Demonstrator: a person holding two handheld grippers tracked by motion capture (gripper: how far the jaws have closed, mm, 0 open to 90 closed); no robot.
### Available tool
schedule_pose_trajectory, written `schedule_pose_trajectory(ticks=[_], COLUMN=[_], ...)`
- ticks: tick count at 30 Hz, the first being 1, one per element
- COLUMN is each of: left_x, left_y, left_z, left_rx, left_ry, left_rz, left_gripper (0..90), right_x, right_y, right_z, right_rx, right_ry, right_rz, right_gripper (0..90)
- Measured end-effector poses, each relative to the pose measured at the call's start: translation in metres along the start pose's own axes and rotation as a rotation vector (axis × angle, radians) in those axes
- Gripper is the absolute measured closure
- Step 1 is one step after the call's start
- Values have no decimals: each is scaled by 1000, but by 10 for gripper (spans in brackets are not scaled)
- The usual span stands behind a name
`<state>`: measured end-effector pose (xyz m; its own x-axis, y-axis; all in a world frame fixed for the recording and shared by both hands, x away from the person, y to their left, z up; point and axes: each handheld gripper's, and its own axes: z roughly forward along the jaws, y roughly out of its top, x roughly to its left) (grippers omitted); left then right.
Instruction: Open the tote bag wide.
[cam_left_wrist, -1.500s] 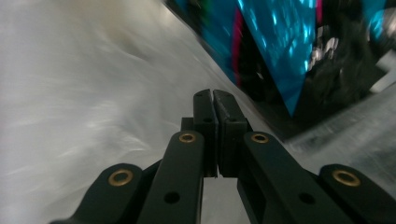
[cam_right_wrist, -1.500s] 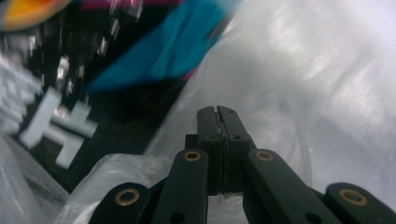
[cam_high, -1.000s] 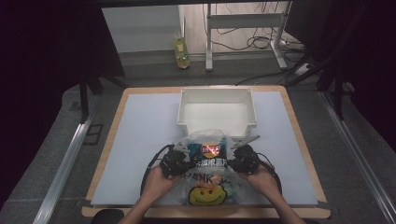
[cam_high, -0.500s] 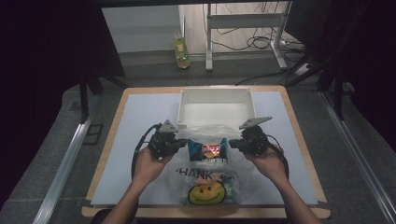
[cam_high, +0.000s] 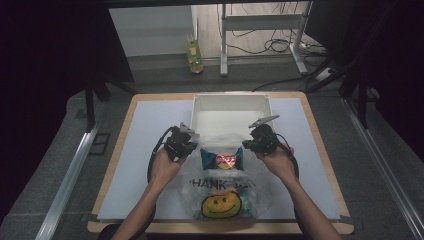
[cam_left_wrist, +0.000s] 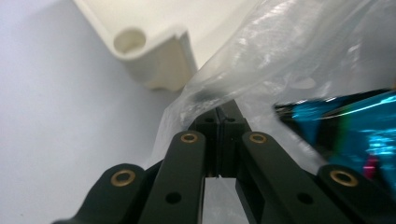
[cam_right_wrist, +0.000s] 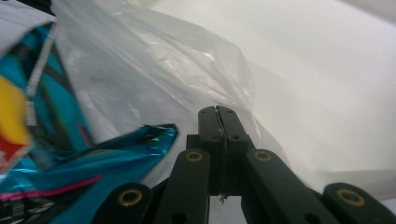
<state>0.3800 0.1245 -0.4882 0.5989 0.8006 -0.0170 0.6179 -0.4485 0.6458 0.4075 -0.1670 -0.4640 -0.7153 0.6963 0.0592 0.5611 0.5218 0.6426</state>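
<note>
Two grippers pinch one clear plastic bag (cam_high: 225, 185) by its top edge: left gripper (cam_high: 186, 141) clamped on its left corner, right gripper (cam_high: 251, 143) clamped on its right. Bag stretched between them, hanging toward the person over the table (cam_high: 140, 130), just before the white bin (cam_high: 231, 102); blue snack packet (cam_high: 222, 159) inside.

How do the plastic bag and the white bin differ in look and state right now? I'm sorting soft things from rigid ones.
The plastic bag is clear, crumpled film printed with a smiley face; the white bin is opaque and stiff-walled. The bag holds a blue snack packet; the bin looks empty. The left gripper and right gripper each pinch the bag's edge; neither grips the bin. Both rest on the table.
</note>
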Motion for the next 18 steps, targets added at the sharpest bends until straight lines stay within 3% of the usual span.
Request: schedule_pose_trajectory(ticks=[9,18], left_x=[6,5], left_y=[-12,-26], left_z=[20,23], left_rx=[62,116], left_ry=[-15,-32], left_rz=[-30,-20], left_gripper=[892,891], right_x=[-14,-10], right_y=[-13,-28], right_z=[17,28], right_rx=[37,73], right_ry=[-6,15], right_rz=[49,54], right_gripper=[893,893])
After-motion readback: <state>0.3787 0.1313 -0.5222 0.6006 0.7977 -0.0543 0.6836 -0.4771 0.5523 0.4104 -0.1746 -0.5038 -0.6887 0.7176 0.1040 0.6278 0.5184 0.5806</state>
